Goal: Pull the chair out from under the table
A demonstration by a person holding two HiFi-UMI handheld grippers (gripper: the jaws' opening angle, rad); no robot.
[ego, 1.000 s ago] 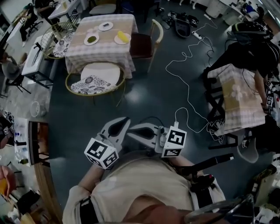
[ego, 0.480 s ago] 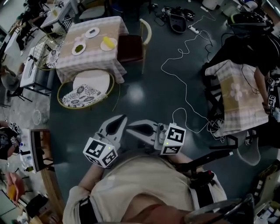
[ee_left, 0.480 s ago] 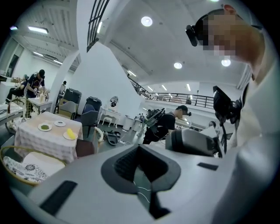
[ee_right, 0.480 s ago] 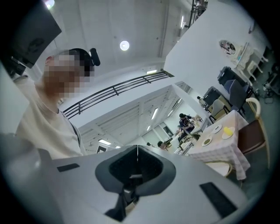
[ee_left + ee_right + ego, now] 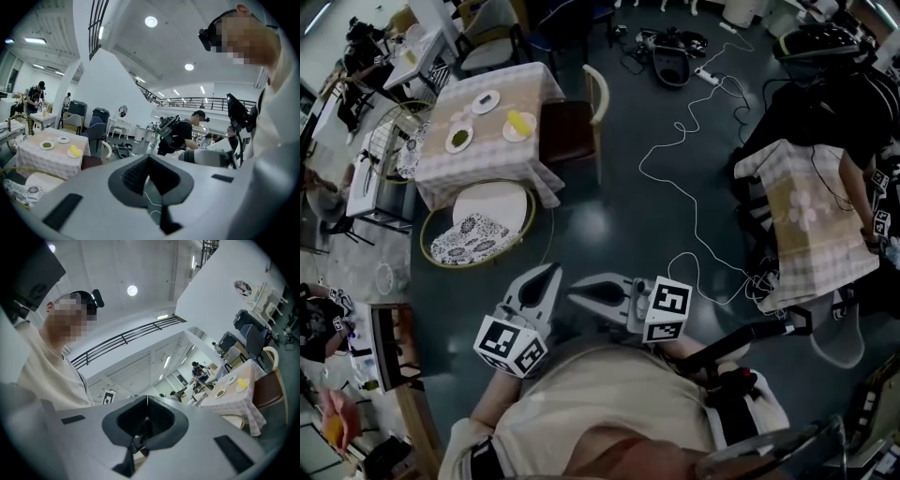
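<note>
With our left gripper (image 5: 149, 156) and right gripper (image 5: 147, 398) pressed together and empty, we judge the stiff, light chair (image 5: 490, 208) at the table's (image 5: 478, 157) near edge best pulled by its back rim (image 5: 476, 265).

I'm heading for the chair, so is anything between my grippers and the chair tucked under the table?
Nothing visible does. Only bare dark floor lies between the left gripper, the right gripper and the round chair at the table's near side. The white cable lies off to the right.
</note>
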